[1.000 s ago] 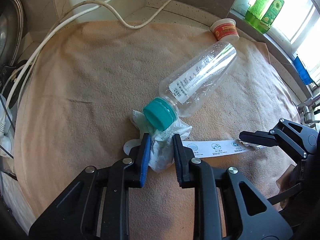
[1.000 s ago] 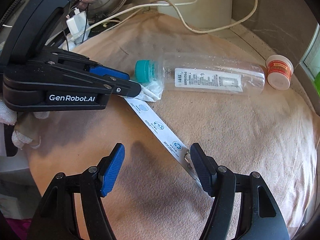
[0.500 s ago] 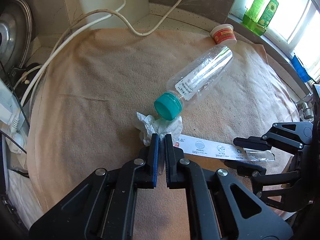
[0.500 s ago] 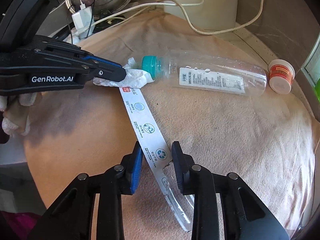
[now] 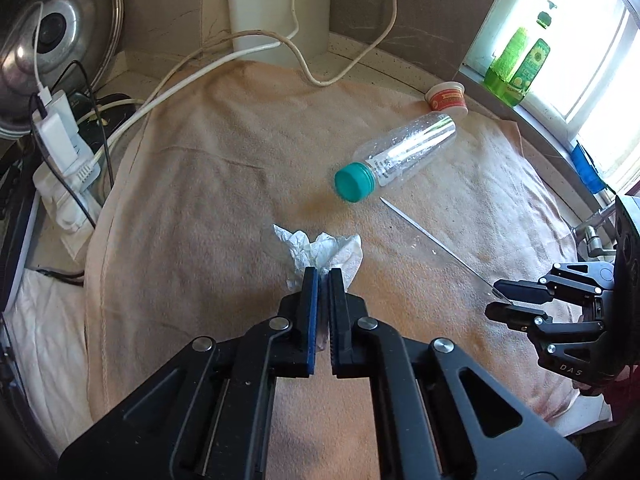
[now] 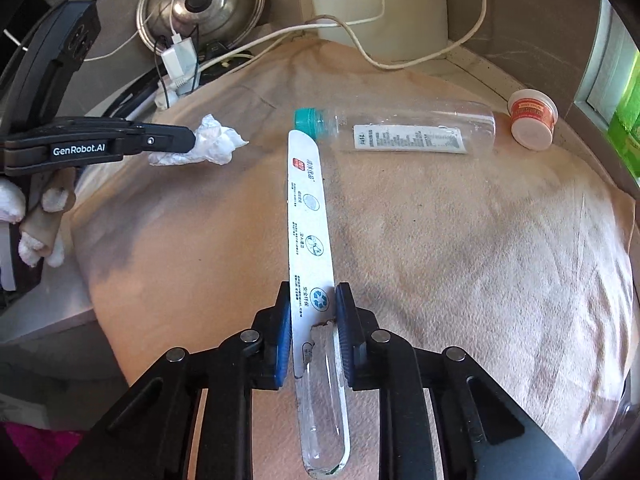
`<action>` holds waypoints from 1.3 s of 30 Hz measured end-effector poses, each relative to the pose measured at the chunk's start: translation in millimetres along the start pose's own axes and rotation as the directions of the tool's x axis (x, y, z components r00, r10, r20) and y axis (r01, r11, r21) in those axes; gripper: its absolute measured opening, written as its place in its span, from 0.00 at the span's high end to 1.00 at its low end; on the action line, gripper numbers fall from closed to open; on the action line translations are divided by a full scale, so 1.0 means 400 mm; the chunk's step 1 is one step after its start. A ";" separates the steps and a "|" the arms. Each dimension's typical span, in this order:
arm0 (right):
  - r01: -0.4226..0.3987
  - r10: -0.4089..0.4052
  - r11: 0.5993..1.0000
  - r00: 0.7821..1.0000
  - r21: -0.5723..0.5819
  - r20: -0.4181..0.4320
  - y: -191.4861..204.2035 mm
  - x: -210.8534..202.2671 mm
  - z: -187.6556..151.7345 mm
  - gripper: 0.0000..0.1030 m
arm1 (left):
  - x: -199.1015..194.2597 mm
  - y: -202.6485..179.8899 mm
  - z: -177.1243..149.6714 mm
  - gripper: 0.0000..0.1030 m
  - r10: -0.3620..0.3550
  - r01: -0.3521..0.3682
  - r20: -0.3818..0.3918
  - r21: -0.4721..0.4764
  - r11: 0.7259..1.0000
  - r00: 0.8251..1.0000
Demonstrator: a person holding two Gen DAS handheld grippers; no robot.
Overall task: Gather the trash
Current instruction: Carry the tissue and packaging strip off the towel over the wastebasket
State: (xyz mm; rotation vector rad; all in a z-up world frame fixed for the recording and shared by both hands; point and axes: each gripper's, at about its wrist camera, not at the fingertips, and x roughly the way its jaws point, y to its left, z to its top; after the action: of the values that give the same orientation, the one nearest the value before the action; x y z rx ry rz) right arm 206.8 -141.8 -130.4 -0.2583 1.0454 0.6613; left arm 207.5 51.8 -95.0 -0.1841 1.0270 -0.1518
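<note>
My left gripper (image 5: 323, 276) is shut on a crumpled white tissue (image 5: 320, 250) and holds it above the beige towel (image 5: 200, 208). It shows in the right wrist view (image 6: 190, 141) with the tissue (image 6: 214, 142) at its tip. My right gripper (image 6: 310, 300) is shut on a long white and clear plastic wrapper strip (image 6: 306, 208), lifted off the towel; it shows edge-on in the left wrist view (image 5: 432, 240) beside the right gripper (image 5: 496, 304). A clear plastic bottle (image 5: 400, 152) with a teal cap (image 5: 352, 182) lies on the towel.
A small red and white cup (image 5: 447, 98) stands at the towel's far edge by the bottle's base. White cables (image 5: 192, 80), a charger block (image 5: 56, 128) and a metal lid (image 5: 52, 40) are at the back left. Green bottles (image 5: 520, 68) stand on the windowsill.
Both grippers closed, the left on the tissue and the right on the wrapper strip, then rose and pulled back from the bottle. The tissue and strip came off the towel.
</note>
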 end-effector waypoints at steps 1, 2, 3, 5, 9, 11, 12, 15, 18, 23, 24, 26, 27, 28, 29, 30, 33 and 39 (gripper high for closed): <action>-0.008 0.008 1.000 1.000 0.006 0.007 0.005 -0.009 -0.006 0.82 | -0.011 0.001 -0.010 0.98 -0.004 0.004 0.006 -0.008 1.000 1.000; -0.019 0.018 1.000 1.000 0.013 0.012 0.012 -0.017 -0.013 0.82 | -0.020 0.000 -0.019 0.98 -0.007 0.007 0.012 -0.012 1.000 1.000; -0.029 0.028 0.999 0.999 0.019 0.017 0.018 -0.026 -0.019 0.82 | -0.031 -0.003 -0.031 0.98 -0.007 0.007 0.017 -0.014 1.000 1.000; -0.049 0.048 0.998 0.998 0.038 0.028 0.029 -0.041 -0.032 0.82 | -0.049 -0.010 -0.052 0.98 -0.003 0.003 0.024 -0.014 1.000 1.000; -0.110 0.106 0.988 0.993 0.105 0.049 0.038 -0.073 -0.065 0.82 | -0.090 -0.022 -0.102 0.98 0.006 -0.006 0.041 -0.011 1.000 0.999; -0.138 0.132 0.981 0.990 0.135 0.057 0.042 -0.089 -0.083 0.82 | -0.109 -0.026 -0.129 0.98 0.008 -0.007 0.046 -0.012 1.000 0.999; -0.148 0.140 0.978 0.988 0.148 0.060 0.046 -0.098 -0.094 0.82 | -0.118 -0.029 -0.142 0.98 0.011 -0.011 0.049 -0.011 1.000 0.999; -0.173 0.164 0.970 0.984 0.172 0.067 0.055 -0.118 -0.122 0.82 | -0.144 -0.037 -0.186 0.98 0.022 -0.022 0.054 -0.011 1.000 0.998; -0.194 0.183 0.963 0.980 0.188 0.072 0.072 -0.140 -0.154 0.82 | -0.169 -0.039 -0.231 0.98 0.013 -0.012 0.057 -0.031 0.999 0.998; -0.224 0.214 0.952 0.974 0.208 0.068 0.101 -0.169 -0.206 0.82 | -0.206 -0.047 -0.304 0.98 0.018 -0.015 0.059 -0.052 0.999 0.998; -0.234 0.224 0.949 0.972 0.213 0.068 0.107 -0.175 -0.215 0.82 | -0.211 -0.048 -0.316 0.98 0.020 -0.017 0.059 -0.053 0.998 0.998; -0.246 0.237 0.945 0.969 0.215 0.067 0.121 -0.189 -0.235 0.82 | -0.225 -0.049 -0.348 0.98 0.022 -0.018 0.057 -0.061 0.998 0.998; -0.250 0.241 0.945 0.968 0.214 0.067 0.128 -0.195 -0.244 0.82 | -0.231 -0.050 -0.363 0.98 0.022 -0.018 0.056 -0.064 0.998 0.998; -0.253 0.244 0.944 0.967 0.213 0.066 0.134 -0.202 -0.253 0.82 | -0.236 -0.051 -0.374 0.98 0.024 -0.020 0.056 -0.065 0.998 0.998; -0.259 0.251 0.942 0.966 0.214 0.065 0.140 -0.208 -0.262 0.82 | -0.243 -0.052 -0.388 0.98 0.028 -0.024 0.054 -0.066 0.998 0.998; -0.267 0.259 0.939 0.964 0.216 0.063 0.147 -0.213 -0.271 0.82 | -0.247 -0.054 -0.400 0.98 0.029 -0.026 0.053 -0.066 0.997 0.998; -0.286 0.279 0.933 0.958 0.217 0.060 0.165 -0.227 -0.296 0.82 | -0.261 -0.057 -0.430 0.98 0.033 -0.030 0.049 -0.070 0.997 0.998; -0.301 0.298 0.929 0.953 0.218 0.047 0.201 -0.241 -0.335 0.82 | -0.281 -0.067 -0.482 0.98 0.036 -0.033 0.045 -0.073 0.997 0.998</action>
State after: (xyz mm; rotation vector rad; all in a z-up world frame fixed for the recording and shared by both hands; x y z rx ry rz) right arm 29.7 -182.4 -104.6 0.1047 1.1474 0.8106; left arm -16.5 33.8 -92.5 -0.2347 0.9898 -0.0788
